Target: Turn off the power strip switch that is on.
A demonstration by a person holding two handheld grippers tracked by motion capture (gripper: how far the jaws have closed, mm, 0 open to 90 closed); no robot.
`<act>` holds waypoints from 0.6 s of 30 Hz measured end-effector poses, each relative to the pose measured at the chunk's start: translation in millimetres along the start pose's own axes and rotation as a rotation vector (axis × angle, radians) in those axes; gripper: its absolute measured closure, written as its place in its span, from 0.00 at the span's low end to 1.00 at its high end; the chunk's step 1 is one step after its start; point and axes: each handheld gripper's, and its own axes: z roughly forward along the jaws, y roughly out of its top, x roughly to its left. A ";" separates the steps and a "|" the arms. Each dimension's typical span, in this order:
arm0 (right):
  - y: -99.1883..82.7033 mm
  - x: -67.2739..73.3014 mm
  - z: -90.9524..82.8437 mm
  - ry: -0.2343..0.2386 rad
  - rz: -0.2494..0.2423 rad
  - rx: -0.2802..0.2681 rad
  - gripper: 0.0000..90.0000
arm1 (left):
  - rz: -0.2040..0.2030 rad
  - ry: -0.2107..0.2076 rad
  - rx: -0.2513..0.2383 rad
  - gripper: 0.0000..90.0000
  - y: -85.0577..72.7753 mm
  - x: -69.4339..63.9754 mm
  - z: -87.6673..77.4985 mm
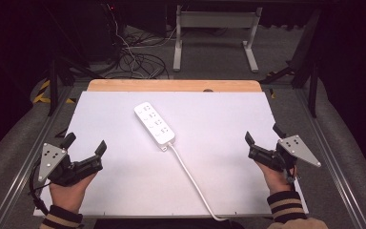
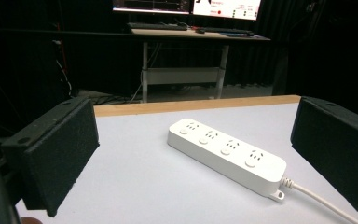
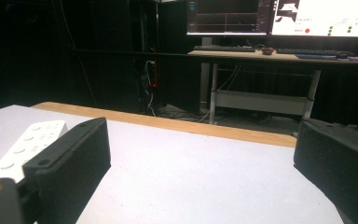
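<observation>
The white power strip (image 1: pixel 154 122) lies flat on the grey-white table top (image 1: pixel 228 167), a little left of the middle and toward the far half, with its sockets facing up. Its long axis runs diagonally: the free end points to the far left, and the cable end points to the near right, toward the person. From that end the white cable (image 1: pixel 193 181) goes on in nearly the same line and leaves over the near edge of the table. I judge that it is put in the open middle so both hands can reach it equally — nothing stands near it. The left gripper (image 1: pixel 85 144) rests at the near left, well apart from the strip, its jaws spread wide and holding nothing; in the left gripper view the strip (image 2: pixel 227 155) sits between them, farther off. The right gripper (image 1: pixel 265 137) waits at the near right, also with jaws spread and empty — it looks like a start position.
</observation>
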 end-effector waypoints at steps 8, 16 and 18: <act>0.3 0.2 -0.6 0.005 -0.002 -0.006 0.05 | 0.016 -0.023 -0.005 0.05 1.6 -1.8 -2.6; 0.1 0.8 -0.4 0.011 0.003 -0.005 0.05 | 0.015 -0.076 -0.002 0.52 6.7 1.6 -10.4; 0.3 0.5 -0.4 0.010 0.005 -0.007 0.05 | 0.026 -0.091 -0.014 0.73 6.8 1.8 -12.9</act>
